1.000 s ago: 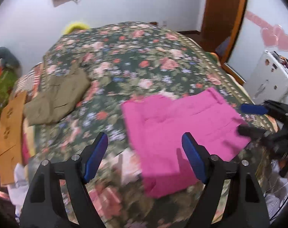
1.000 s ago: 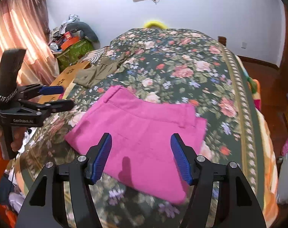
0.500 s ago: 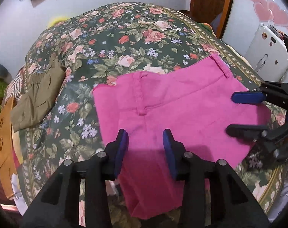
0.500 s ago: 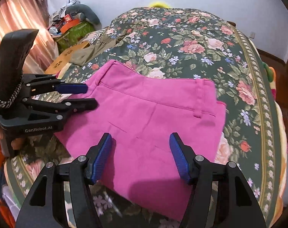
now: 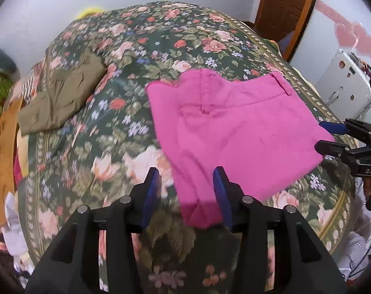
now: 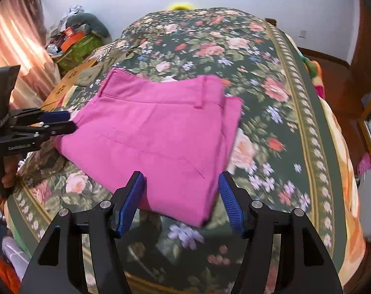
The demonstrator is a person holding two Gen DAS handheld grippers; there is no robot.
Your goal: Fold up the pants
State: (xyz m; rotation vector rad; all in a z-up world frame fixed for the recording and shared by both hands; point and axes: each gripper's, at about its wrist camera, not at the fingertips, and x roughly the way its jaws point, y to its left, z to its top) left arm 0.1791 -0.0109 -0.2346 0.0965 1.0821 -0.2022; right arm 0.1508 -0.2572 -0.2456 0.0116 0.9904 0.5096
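Pink pants (image 5: 234,132) folded on the bed (image 5: 161,36), both corners approached: left claw (image 5: 185,191) opening, right claw (image 6: 180,191) wide, neither gripping; next, pinch each corner.

One pair of bright pink folded cotton pants (image 5: 236,132) lies just ahead of both tongs. One olive-green crumpled garment (image 5: 60,100) lies well beyond them, off to the left tong's side. One dark green floral bedspread (image 5: 161,46) spreads under everything. Two black tongs with blue pads show: one left gripper (image 5: 186,191), one right gripper (image 6: 183,196).
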